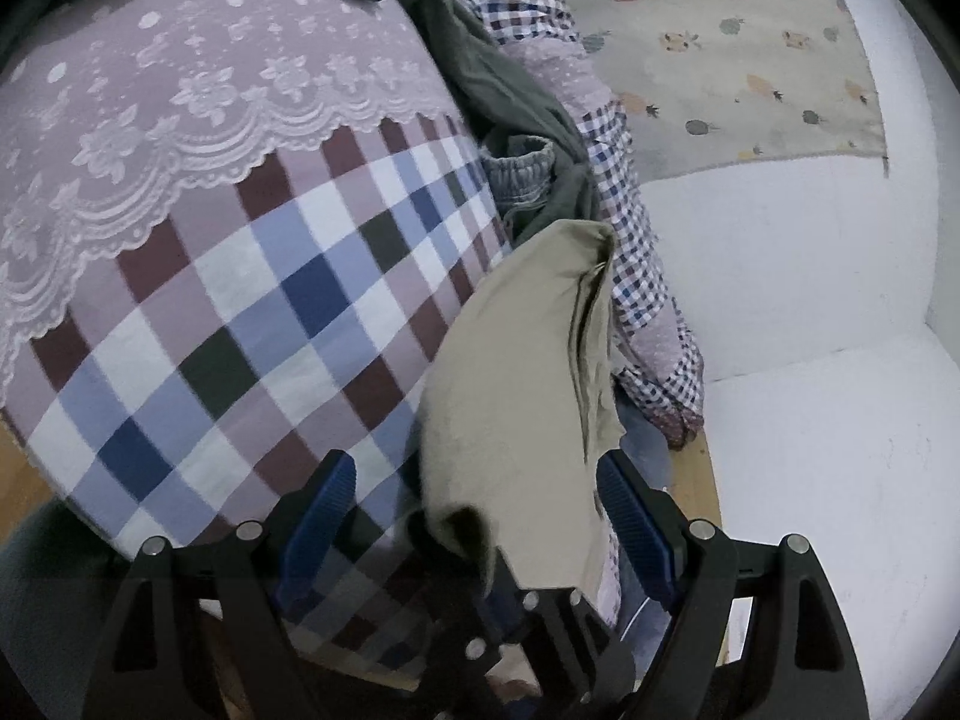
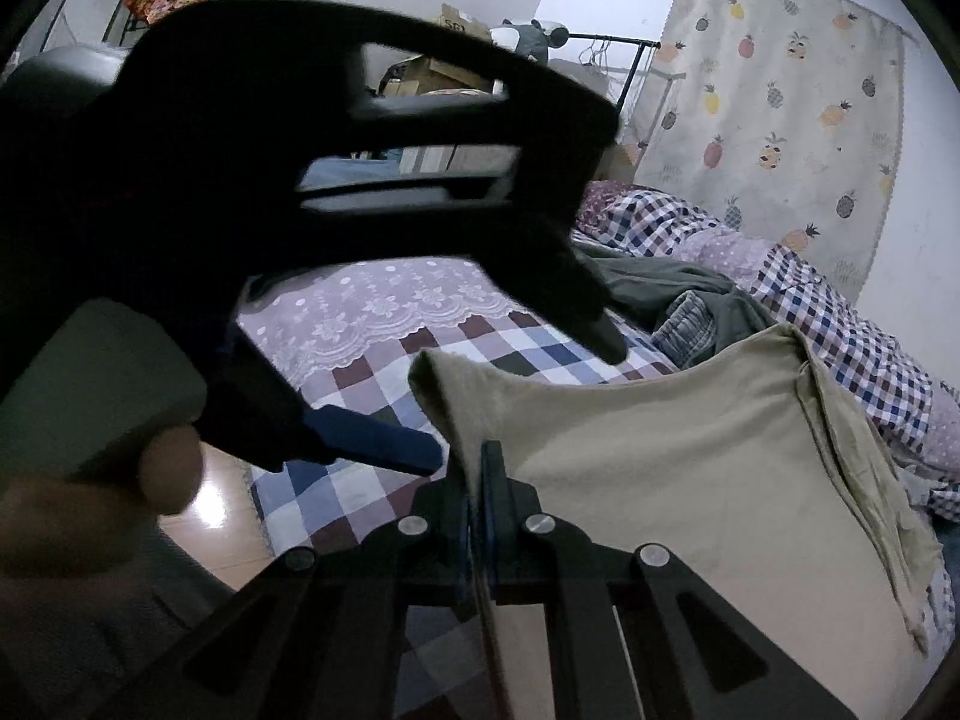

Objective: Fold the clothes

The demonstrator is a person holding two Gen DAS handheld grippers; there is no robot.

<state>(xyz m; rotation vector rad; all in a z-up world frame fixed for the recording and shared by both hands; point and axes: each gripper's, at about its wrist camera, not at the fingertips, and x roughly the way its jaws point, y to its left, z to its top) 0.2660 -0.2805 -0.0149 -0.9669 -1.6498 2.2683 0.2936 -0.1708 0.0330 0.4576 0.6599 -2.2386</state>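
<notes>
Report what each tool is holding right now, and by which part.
The right tool is shut on the beige garment, pinching its near edge. The left tool is open around a hanging fold of that garment, gripping nothing.

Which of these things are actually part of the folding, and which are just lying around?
In use: beige cloth garment; right gripper clamped on it; left gripper open around it.

Lying about: grey-green garment; checked bedsheet; pineapple-print wall cloth.

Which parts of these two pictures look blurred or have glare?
Right wrist view: the left gripper looms close, dark and smeared, and the glossy wooden floor shows glare. Left wrist view: mostly sharp, though the beige folded cloth blurs at its lower edge.
</notes>
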